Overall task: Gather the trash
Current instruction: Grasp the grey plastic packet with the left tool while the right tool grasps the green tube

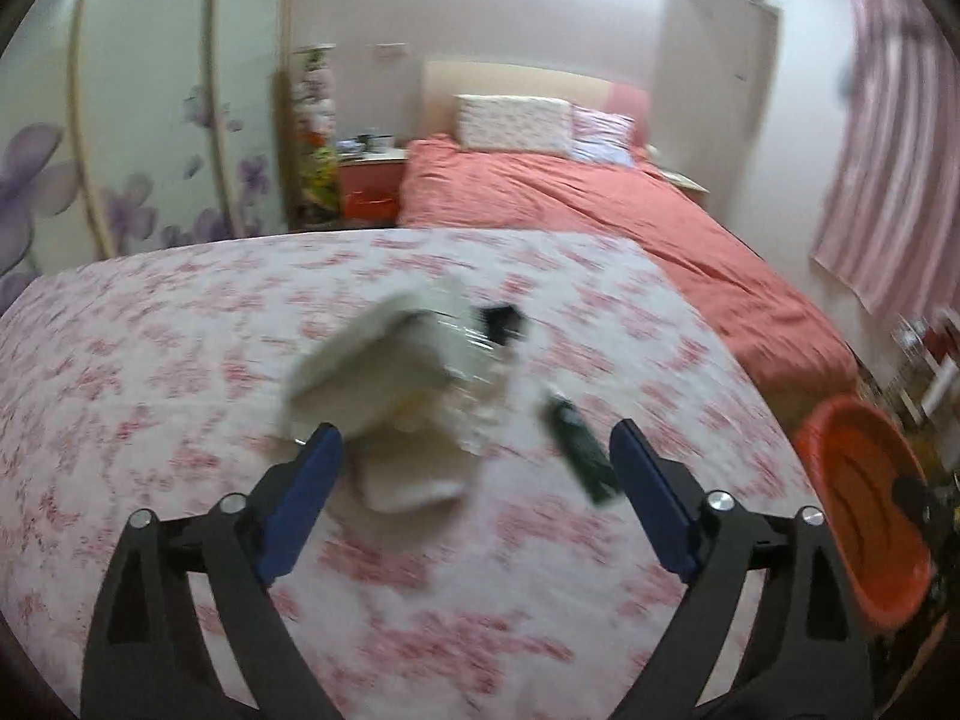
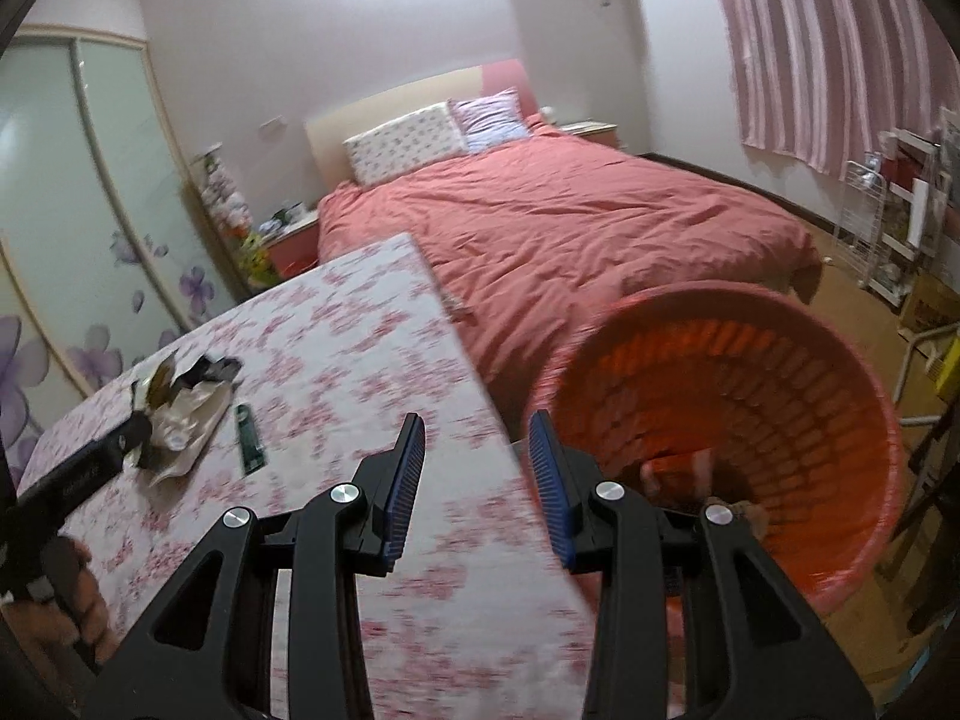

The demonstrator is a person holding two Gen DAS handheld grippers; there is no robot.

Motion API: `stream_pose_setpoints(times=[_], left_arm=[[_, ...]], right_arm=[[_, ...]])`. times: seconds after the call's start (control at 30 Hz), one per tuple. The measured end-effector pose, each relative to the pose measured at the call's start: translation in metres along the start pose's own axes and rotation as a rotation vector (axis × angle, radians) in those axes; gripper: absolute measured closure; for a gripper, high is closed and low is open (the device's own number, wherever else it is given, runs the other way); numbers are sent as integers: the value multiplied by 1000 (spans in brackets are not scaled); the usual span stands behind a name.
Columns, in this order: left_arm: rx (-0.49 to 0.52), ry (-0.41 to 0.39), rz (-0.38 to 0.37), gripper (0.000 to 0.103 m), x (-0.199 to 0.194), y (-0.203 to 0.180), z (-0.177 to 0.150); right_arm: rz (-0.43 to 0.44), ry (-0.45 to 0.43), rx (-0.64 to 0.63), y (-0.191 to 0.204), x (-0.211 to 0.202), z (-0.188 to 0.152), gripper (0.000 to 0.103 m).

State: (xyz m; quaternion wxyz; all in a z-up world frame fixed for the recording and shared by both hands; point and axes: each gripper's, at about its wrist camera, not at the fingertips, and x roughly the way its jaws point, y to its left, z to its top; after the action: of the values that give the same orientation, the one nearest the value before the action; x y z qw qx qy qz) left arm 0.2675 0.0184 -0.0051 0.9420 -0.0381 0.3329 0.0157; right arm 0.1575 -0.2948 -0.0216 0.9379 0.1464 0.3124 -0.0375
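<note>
The left claw stands wide open above the table, its two blue fingers far apart and nothing held between them. Just ahead of it lies a heap of crumpled whitish wrappers, blurred in the left wrist view; the left finger's tip overlaps the near edge of the heap, though I cannot tell whether it touches. Beside the heap, toward the right finger, lies a small dark green packet, flat on the cloth. A little black scrap sits at the far side of the heap.

The right claw is open too, less widely, and holds nothing. It hangs over the right edge of the table, one finger over the cloth and the other over the red basket. The basket stands on the floor close against the table's corner, and some scraps already lie at its bottom.

From the right wrist view the same wrappers and green packet lie well to the left on the table, with the left claw's black body reaching in toward them from the lower left.

The table wears a white cloth with pink flowers. Behind it is a bed with a salmon cover and two pillows, a wardrobe with purple flowers on its doors, and pink striped curtains on the right.
</note>
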Motion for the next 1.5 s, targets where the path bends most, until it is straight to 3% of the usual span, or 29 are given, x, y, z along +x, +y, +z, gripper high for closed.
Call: stream_pose_setpoints(times=[0.23, 0.5, 0.57, 0.67, 0.77, 0.8, 0.93, 1.2, 1.5], left_arm=[[5, 15, 63, 12, 25, 10, 8], [38, -5, 148, 12, 48, 11, 15], [46, -13, 154, 18, 50, 15, 19], [34, -14, 138, 34, 50, 24, 24], [0, 3, 111, 62, 51, 40, 27], [-19, 13, 100, 78, 52, 47, 28], [-78, 15, 87, 88, 49, 75, 31], [-163, -1, 59, 89, 29, 123, 33], [-207, 20, 17, 89, 17, 151, 26]], right_arm=[[56, 54, -70, 43, 21, -6, 66], [75, 96, -112, 65, 37, -10, 66], [80, 110, -112, 68, 40, -12, 66], [83, 122, -113, 70, 44, -14, 66], [89, 134, -117, 74, 47, -16, 66], [90, 136, -118, 76, 48, -16, 66], [99, 144, -130, 84, 51, -17, 66], [138, 183, -145, 105, 66, -18, 66], [152, 221, -215, 148, 94, -16, 66]])
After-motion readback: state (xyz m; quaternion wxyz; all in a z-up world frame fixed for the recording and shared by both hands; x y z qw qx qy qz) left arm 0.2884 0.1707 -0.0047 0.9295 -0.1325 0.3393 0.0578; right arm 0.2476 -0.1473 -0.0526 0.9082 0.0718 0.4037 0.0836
